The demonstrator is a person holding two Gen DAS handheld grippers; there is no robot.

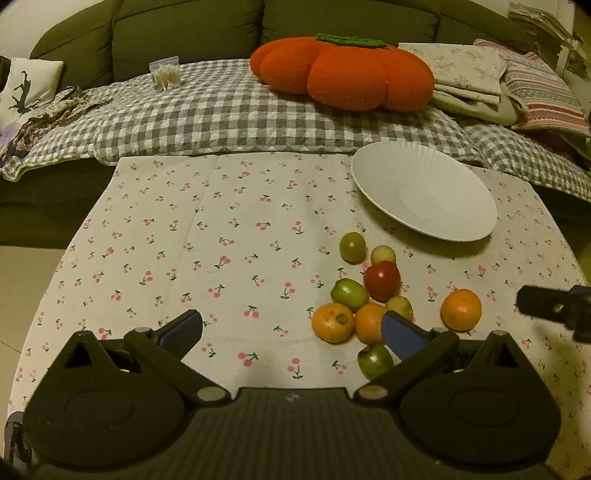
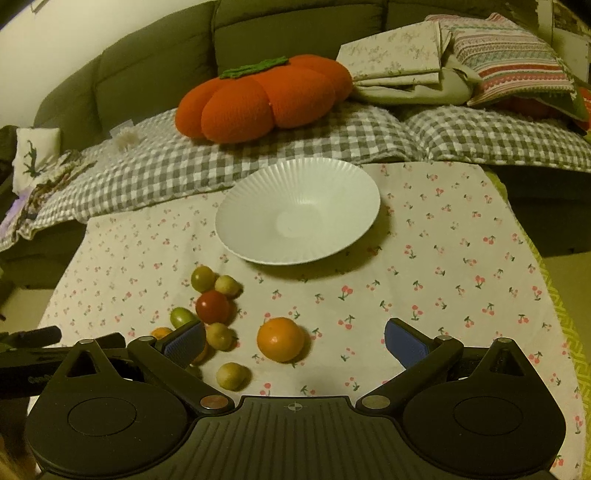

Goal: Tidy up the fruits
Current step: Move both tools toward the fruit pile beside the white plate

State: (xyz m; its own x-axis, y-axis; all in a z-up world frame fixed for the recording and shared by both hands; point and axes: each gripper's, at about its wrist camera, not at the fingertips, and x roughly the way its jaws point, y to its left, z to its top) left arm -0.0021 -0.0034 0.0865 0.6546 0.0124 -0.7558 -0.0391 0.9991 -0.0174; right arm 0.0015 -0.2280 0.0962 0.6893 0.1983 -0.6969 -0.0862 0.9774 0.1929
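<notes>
Both the left gripper (image 1: 291,332) and right gripper (image 2: 295,338) hover wide open over loose fruit, the white plate (image 2: 236,221) waiting empty to receive it.

Both wrist views look low across the worktop (image 1: 229,221) toward the sofa (image 2: 295,22), left view further left; both share the plate (image 2: 295,210) and fruit cluster (image 1: 369,295).

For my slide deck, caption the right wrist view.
Open right gripper faces a lone orange below an empty white ribbed plate on cherry-print cloth.

Home living room: green sofa (image 1: 184,33), pumpkin cushion (image 1: 343,74), checked blanket (image 1: 221,110)
</notes>
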